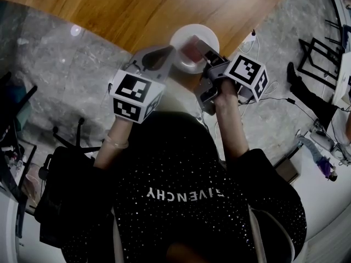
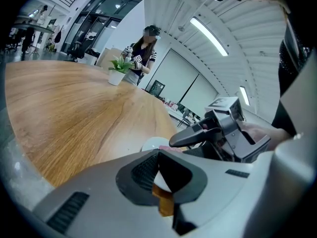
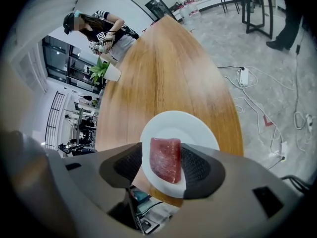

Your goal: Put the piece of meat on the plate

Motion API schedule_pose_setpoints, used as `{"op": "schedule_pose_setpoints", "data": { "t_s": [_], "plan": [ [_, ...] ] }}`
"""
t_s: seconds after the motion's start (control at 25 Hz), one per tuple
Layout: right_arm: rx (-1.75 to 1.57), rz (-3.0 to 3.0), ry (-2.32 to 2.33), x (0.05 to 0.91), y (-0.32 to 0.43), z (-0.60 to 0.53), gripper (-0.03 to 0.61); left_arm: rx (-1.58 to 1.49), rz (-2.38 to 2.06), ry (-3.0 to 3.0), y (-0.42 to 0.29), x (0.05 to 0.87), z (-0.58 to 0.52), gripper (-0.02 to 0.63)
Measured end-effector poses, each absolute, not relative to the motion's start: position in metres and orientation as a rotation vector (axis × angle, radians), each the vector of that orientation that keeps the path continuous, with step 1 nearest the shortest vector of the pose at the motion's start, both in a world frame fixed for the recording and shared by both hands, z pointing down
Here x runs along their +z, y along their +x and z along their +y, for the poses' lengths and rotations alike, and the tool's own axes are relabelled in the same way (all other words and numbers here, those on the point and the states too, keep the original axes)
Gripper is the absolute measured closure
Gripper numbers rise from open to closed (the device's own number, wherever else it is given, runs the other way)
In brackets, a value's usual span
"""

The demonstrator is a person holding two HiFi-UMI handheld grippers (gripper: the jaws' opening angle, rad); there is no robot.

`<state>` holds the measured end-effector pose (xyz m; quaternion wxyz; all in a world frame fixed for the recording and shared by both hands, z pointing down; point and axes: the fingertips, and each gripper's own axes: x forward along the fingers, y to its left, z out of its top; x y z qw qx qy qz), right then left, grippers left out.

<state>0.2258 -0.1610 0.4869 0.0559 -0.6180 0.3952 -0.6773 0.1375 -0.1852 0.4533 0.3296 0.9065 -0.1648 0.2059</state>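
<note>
The white plate point(image 3: 184, 125) sits on the wooden table point(image 3: 163, 68) at the table's narrow end nearest the person, its near rim close to the edge. The piece of meat point(image 3: 166, 160), a red slab, is over the near half of the plate, clamped between the ribbed pads of the right gripper point(image 3: 165, 151). No view shows whether the meat's underside touches the plate. The plate's white surface shows bare on the far side of the meat and to its right. The slab's long axis runs along the jaws, pointing away from the right gripper's camera toward the far side of the plate. The pads press on its two long sides. The left gripper point(image 2: 158, 155) has its jaw tips together and carries nothing. Plate and table show through the loop behind the tips. In the head view it is just to the left of the plate, its tip near the rim and close beside the right gripper. Farther along the table are a potted plant point(image 3: 101, 69) and a second person point(image 3: 101, 31), both well apart from the plate. On the grey floor to the right of the table lie a power strip point(image 3: 242, 76) and loose cables point(image 3: 277, 113). Nothing lies between the meat and the plate.
</note>
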Motion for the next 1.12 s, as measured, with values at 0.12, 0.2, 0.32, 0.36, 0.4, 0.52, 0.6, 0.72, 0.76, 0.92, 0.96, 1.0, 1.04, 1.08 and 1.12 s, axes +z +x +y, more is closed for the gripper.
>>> {"op": "schedule_pose_setpoints", "data": {
  "t_s": [0.12, 0.2, 0.32, 0.36, 0.4, 0.52, 0.6, 0.72, 0.76, 0.92, 0.96, 1.0, 1.04, 1.08, 1.12],
  "plan": [
    [-2.053, 1.174, -1.882, 0.488, 0.225, -0.157, 0.351, 0.542, -0.426, 2.376, 0.138, 0.453, -0.185, 0.604],
    [-2.048, 1.166, -1.88, 0.487, 0.225, -0.154, 0.351, 0.541, -0.423, 2.377, 0.138, 0.452, -0.185, 0.604],
    [-2.07, 1.168, -1.894, 0.488, 0.225, -0.146, 0.351, 0.546, -0.417, 2.38, 0.137, 0.452, -0.183, 0.604],
    [-2.088, 1.168, -1.897, 0.489, 0.225, -0.144, 0.351, 0.547, -0.414, 2.381, 0.138, 0.452, -0.182, 0.604],
    [-2.106, 1.171, -1.896, 0.49, 0.224, -0.142, 0.351, 0.55, -0.411, 2.38, 0.138, 0.452, -0.181, 0.604],
    [-2.118, 1.223, -1.876, 0.484, 0.226, -0.14, 0.351, 0.569, -0.41, 2.381, 0.14, 0.453, -0.179, 0.604],
    [-2.054, 1.272, -1.952, 0.478, 0.232, -0.14, 0.351, 0.577, -0.412, 2.384, 0.138, 0.454, -0.18, 0.604],
    [-1.887, 1.384, -2.188, 0.467, 0.247, -0.14, 0.351, 0.575, -0.406, 2.382, 0.134, 0.458, -0.182, 0.604],
    [-1.815, 1.437, -2.249, 0.46, 0.251, -0.14, 0.351, 0.576, -0.405, 2.383, 0.133, 0.458, -0.181, 0.604],
    [-1.581, 1.688, -2.322, 0.427, 0.247, -0.142, 0.353, 0.58, -0.403, 2.404, 0.135, 0.447, -0.173, 0.604],
    [-1.555, 1.741, -2.322, 0.423, 0.242, -0.141, 0.353, 0.58, -0.402, 2.413, 0.135, 0.443, -0.171, 0.604],
    [-1.534, 1.79, -2.317, 0.419, 0.237, -0.141, 0.353, 0.579, -0.4, 2.422, 0.136, 0.44, -0.17, 0.604],
    [-1.508, 1.834, -2.31, 0.416, 0.232, -0.141, 0.353, 0.578, -0.396, 2.434, 0.136, 0.436, -0.17, 0.604],
    [-1.473, 1.872, -2.303, 0.412, 0.227, -0.142, 0.356, 0.579, -0.392, 2.447, 0.137, 0.433, -0.17, 0.604],
    [-1.428, 1.904, -2.304, 0.408, 0.223, -0.141, 0.374, 0.579, -0.388, 2.461, 0.137, 0.43, -0.169, 0.604]
  ]
}}
